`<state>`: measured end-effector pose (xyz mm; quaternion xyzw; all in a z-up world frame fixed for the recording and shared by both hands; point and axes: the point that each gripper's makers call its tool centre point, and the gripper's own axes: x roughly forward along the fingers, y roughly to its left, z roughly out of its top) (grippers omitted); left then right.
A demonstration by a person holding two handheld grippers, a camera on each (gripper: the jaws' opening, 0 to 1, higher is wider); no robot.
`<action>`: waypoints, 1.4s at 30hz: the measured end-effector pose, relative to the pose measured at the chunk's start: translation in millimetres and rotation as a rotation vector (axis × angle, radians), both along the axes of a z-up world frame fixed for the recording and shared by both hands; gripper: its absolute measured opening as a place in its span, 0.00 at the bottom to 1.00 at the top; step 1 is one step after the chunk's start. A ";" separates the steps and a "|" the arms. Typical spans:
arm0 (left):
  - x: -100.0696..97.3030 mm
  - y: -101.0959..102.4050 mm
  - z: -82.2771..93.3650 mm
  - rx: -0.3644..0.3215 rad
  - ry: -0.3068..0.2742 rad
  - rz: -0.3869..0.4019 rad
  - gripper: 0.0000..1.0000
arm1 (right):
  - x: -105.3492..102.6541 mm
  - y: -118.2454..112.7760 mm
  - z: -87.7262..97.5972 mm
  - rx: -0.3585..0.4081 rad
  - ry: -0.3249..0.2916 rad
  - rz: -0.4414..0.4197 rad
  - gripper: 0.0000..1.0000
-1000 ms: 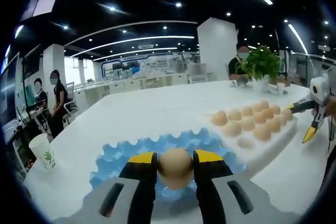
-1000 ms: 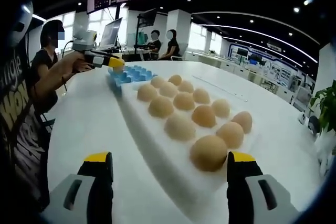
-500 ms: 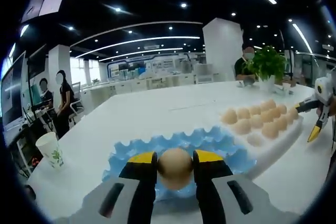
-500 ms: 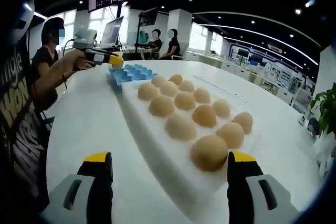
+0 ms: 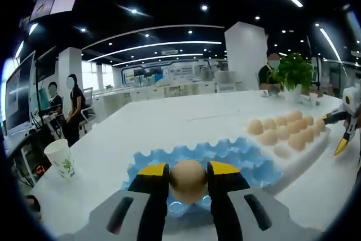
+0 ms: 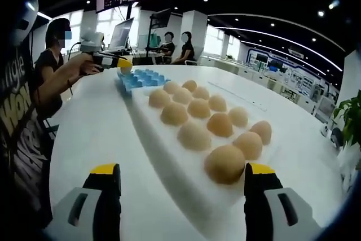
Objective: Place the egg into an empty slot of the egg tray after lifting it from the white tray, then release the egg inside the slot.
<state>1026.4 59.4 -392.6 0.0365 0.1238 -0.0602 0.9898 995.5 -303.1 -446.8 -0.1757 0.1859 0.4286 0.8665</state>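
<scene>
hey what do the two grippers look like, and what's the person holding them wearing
Each gripper, the left gripper and the right gripper, has two grey jaws with black slots and yellow-topped black tips. The person wears a black top with pale lettering.

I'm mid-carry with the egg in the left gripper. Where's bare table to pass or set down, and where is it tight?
Bare table stretches beyond the blue egg tray, and left of it toward the paper cup. More bare top runs beside the white tray on the person's side. Crowded: the white tray's egg rows, butted against the blue tray. The left gripper holds the egg; the right gripper is open.
</scene>
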 end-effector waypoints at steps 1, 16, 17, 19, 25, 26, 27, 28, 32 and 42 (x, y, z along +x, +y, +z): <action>0.1 2.0 -0.1 -0.002 0.001 0.005 0.27 | -0.1 0.0 -0.2 0.000 -0.002 0.001 0.94; -0.6 27.1 -0.5 0.005 -0.007 0.066 0.27 | -0.3 -0.5 -1.5 -0.007 -0.011 0.007 0.94; -0.4 28.1 -1.0 0.006 -0.005 0.067 0.27 | -0.3 -0.5 -1.6 -0.008 -0.011 0.007 0.94; 0.4 32.0 -1.0 0.007 -0.009 0.073 0.26 | -0.3 -0.5 -1.8 -0.011 -0.012 0.008 0.95; 1.6 45.5 -2.9 0.004 -0.009 0.105 0.26 | 0.0 -0.5 -1.9 -0.012 -0.015 0.008 0.95; 2.0 47.0 -3.7 0.008 -0.007 0.109 0.26 | 0.0 -0.6 -1.9 -0.013 -0.015 0.009 0.95; 2.2 48.4 -4.5 0.012 -0.004 0.112 0.26 | 0.0 -0.5 -1.9 -0.013 -0.014 0.009 0.95; 2.6 50.4 -5.4 0.016 -0.002 0.116 0.26 | 0.1 -0.5 -1.8 -0.012 -0.014 0.008 0.94; 2.9 55.1 -7.7 0.009 0.001 0.127 0.26 | 0.1 -0.3 -1.5 -0.009 -0.014 0.007 0.95; 4.0 64.2 -17.5 0.004 0.014 0.149 0.25 | 0.2 0.2 -1.6 -0.011 -0.015 0.008 0.95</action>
